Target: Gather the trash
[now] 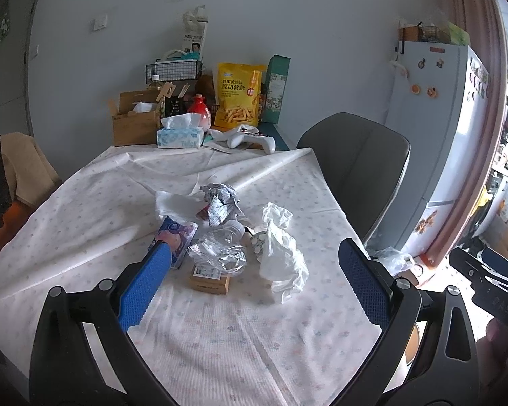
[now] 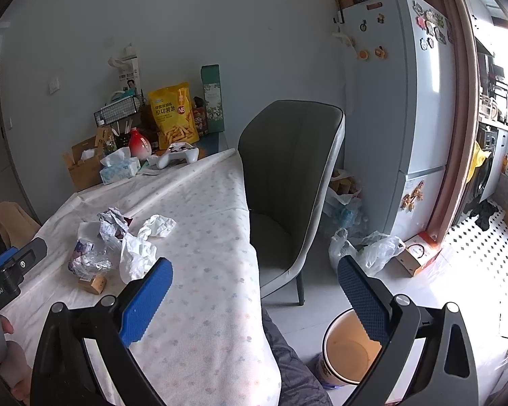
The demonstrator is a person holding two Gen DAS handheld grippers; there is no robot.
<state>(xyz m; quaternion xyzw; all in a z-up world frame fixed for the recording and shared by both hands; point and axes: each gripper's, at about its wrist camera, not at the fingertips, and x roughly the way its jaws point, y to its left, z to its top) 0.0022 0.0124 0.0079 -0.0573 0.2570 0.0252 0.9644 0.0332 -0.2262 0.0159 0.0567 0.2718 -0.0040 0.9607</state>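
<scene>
A pile of trash lies mid-table on the white dotted cloth (image 1: 220,338): a crushed clear plastic bottle (image 1: 220,248), a crumpled white tissue (image 1: 282,258), a crumpled foil wrapper (image 1: 220,203), a blue packet (image 1: 176,238) and a small cardboard box (image 1: 210,279). My left gripper (image 1: 254,264) is open and empty above the pile's near side. My right gripper (image 2: 254,280) is open and empty, over the table's right edge. The pile shows in the right wrist view (image 2: 118,240). A round bin (image 2: 348,352) stands on the floor below the right gripper.
A grey chair (image 2: 288,186) stands at the table's right side. A tissue box (image 1: 179,135), game controller (image 1: 250,138), yellow snack bag (image 1: 238,94) and cardboard box (image 1: 135,121) crowd the far end. A fridge (image 2: 399,101) and plastic bags (image 2: 372,250) are on the right.
</scene>
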